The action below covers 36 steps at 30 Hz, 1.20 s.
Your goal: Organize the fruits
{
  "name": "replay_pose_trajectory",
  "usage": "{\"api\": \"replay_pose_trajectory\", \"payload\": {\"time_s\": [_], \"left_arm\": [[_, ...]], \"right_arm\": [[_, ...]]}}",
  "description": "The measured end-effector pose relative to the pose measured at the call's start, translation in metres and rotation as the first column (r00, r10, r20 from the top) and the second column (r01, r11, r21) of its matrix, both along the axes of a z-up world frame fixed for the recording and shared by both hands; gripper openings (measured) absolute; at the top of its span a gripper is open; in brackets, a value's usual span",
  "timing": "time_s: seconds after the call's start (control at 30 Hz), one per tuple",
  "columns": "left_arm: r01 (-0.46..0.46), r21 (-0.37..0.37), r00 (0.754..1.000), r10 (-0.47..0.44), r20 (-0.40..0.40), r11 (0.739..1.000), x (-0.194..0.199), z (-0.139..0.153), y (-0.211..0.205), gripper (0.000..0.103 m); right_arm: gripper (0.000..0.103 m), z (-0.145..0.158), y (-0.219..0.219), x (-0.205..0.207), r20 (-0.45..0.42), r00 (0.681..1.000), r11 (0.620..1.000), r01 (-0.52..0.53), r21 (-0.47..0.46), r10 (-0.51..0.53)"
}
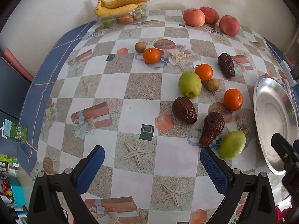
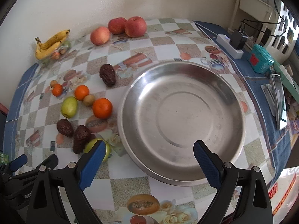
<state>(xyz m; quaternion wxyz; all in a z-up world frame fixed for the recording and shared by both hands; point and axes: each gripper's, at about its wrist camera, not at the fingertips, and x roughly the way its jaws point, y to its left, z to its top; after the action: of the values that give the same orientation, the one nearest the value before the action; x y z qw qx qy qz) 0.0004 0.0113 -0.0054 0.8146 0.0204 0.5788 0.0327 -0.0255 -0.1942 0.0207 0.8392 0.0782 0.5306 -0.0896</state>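
Observation:
Loose fruit lies on the checked tablecloth: three oranges (image 1: 233, 99), green fruits (image 1: 189, 84) (image 1: 232, 144), three dark wrinkled fruits (image 1: 211, 128), small brown round fruits (image 1: 212, 84) and three red apples (image 1: 193, 17) at the back. An empty steel plate (image 2: 181, 119) sits right of them. My left gripper (image 1: 152, 154) hovers open over bare tablecloth, left of the near dark fruit. My right gripper (image 2: 149, 149) is open above the plate's near rim; its left finger (image 2: 93, 160) partly covers a green fruit (image 2: 93, 143).
Bananas (image 1: 119, 4) rest on a clear plastic tray of fruit (image 1: 121, 19) by the back wall. A power strip with a charger (image 2: 230, 43), a teal box (image 2: 260, 60) and a phone (image 2: 279, 100) line the table's right side. A green carton (image 1: 15, 132) stands off the left edge.

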Motion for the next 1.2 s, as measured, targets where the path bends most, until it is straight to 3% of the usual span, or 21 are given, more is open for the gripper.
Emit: {"api": "replay_pose_trajectory", "payload": {"time_s": [0.47,0.7,0.8,1.03,1.2], "left_arm": [[-0.018,-0.003,1.000,0.018,0.000,1.000,0.005,-0.002,0.008,0.103],[-0.062,-0.015,0.991,0.063,0.116,0.998,0.016,0.014,0.026,0.103],[-0.064,-0.007,0.985,0.064,0.159,0.998,0.020,0.018,0.031,0.103],[-0.068,-0.153,0.988,0.088,0.126,0.986,0.027,0.017,0.038,0.103],[-0.098,-0.195,0.991,0.114,0.074,0.976,0.031,0.010,0.036,0.103]], "right_arm": [[0.095,-0.001,0.021,0.006,-0.004,0.999,0.999,-0.044,-0.008,0.044],[0.095,0.000,0.031,0.009,0.021,0.995,0.995,-0.097,0.007,0.097],[0.095,-0.001,0.035,0.012,0.039,0.992,0.988,-0.127,0.085,0.124],[0.095,0.001,0.051,0.016,0.062,0.975,0.970,-0.218,0.110,0.212],[0.095,0.002,0.053,0.019,0.068,0.969,0.966,-0.242,0.087,0.236]]}}
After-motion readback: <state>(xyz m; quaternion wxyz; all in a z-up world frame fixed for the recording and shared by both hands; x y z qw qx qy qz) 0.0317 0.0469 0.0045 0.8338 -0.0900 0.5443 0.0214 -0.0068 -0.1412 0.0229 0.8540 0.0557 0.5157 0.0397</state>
